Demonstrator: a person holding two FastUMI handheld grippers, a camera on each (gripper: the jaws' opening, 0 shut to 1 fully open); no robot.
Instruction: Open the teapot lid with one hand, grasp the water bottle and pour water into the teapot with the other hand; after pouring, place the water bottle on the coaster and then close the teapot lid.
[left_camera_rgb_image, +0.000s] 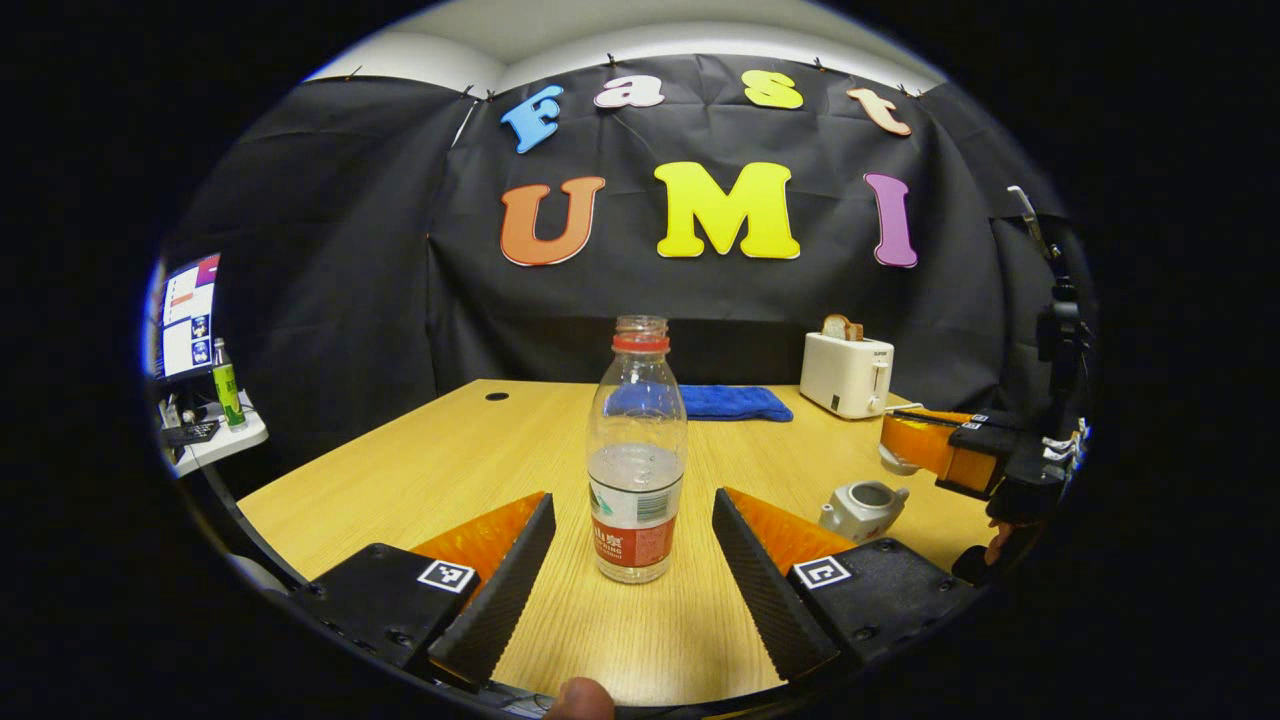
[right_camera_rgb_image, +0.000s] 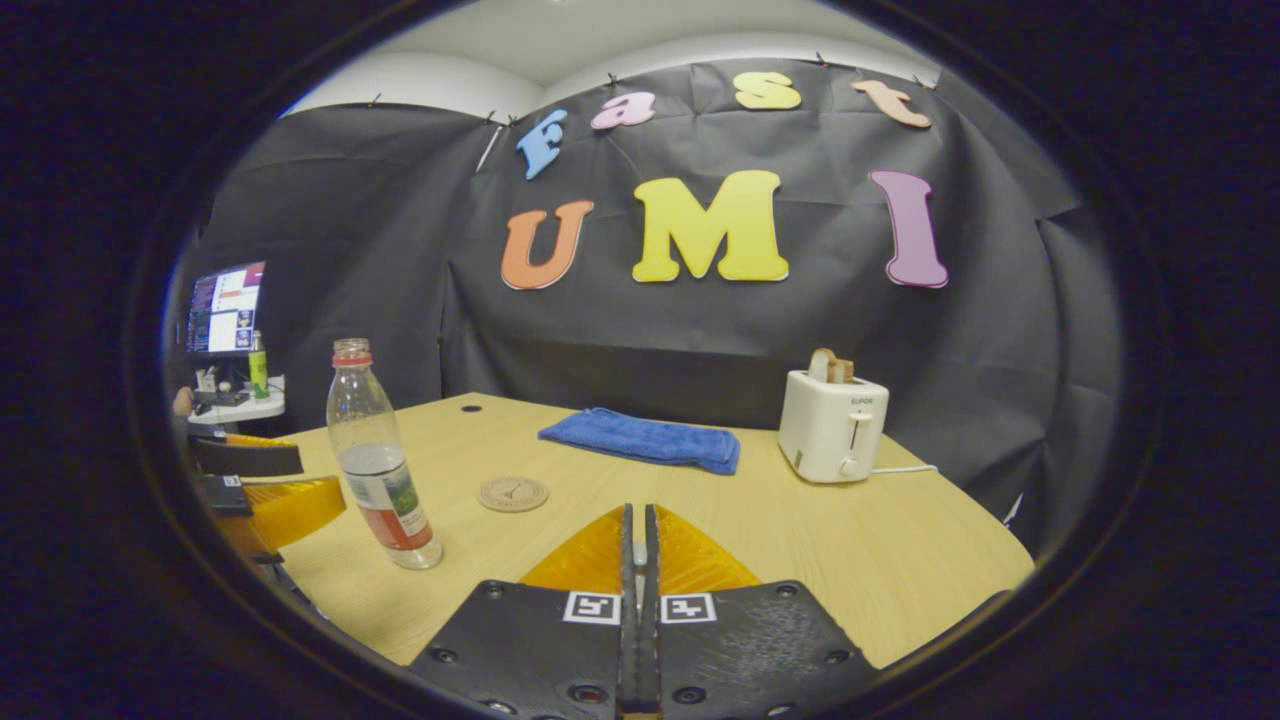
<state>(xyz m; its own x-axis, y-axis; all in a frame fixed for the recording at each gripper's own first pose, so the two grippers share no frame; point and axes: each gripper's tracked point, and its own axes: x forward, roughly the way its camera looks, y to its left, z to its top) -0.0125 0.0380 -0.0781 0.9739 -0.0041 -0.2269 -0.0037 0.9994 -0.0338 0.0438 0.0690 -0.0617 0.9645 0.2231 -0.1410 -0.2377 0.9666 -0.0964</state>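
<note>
The water bottle (left_camera_rgb_image: 637, 450) stands uncapped on the table (left_camera_rgb_image: 420, 470), between the left gripper (left_camera_rgb_image: 632, 560)'s wide-open fingers, untouched. The teapot (left_camera_rgb_image: 862, 508) (lid apparently off) sits just right. The right gripper (right_camera_rgb_image: 637, 545) is closed, seemingly pinching something. Next: close on the bottle.

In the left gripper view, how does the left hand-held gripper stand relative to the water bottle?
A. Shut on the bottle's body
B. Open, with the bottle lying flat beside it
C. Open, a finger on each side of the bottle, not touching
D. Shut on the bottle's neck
C: the left hand-held gripper is open, the upright water bottle between its fingers with table showing on both sides.
</note>
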